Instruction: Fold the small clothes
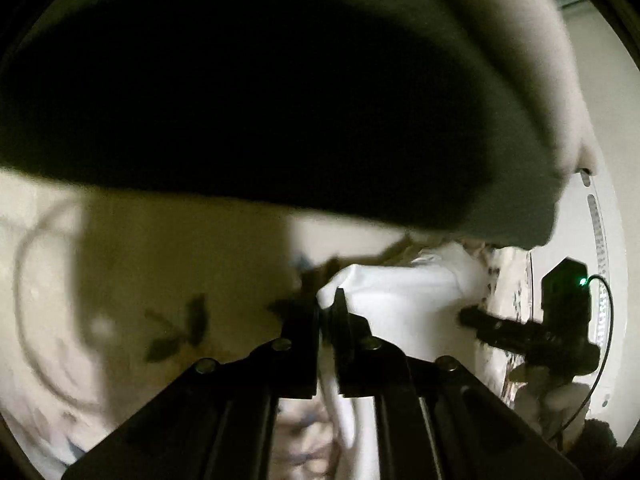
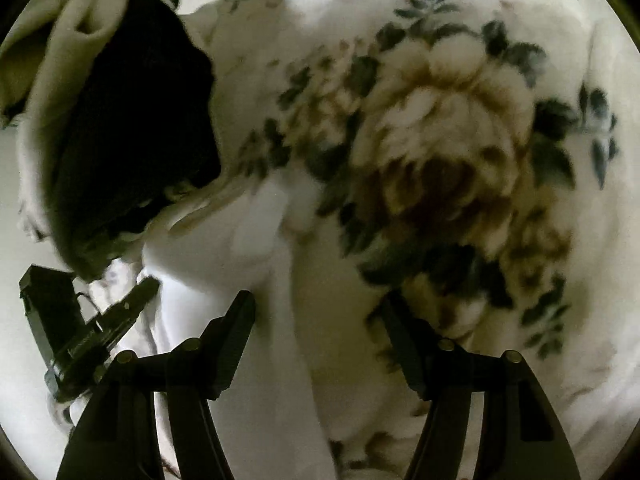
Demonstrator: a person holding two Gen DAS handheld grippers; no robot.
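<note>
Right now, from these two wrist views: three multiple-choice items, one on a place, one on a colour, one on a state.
1. Where does the left claw show in the right wrist view?
A. lower left
B. top right
C. centre

2. What colour is the cloth in the left claw?
A. red
B. white
C. black

3. How does the right claw stand?
A. shut on the cloth
B. shut on nothing
C. open

Answers:
1. A, its dark body sits low at the left edge.
2. B, plain white fabric is pinched between the fingers.
3. C, its fingers stand wide apart above the flowered bedspread.
</note>
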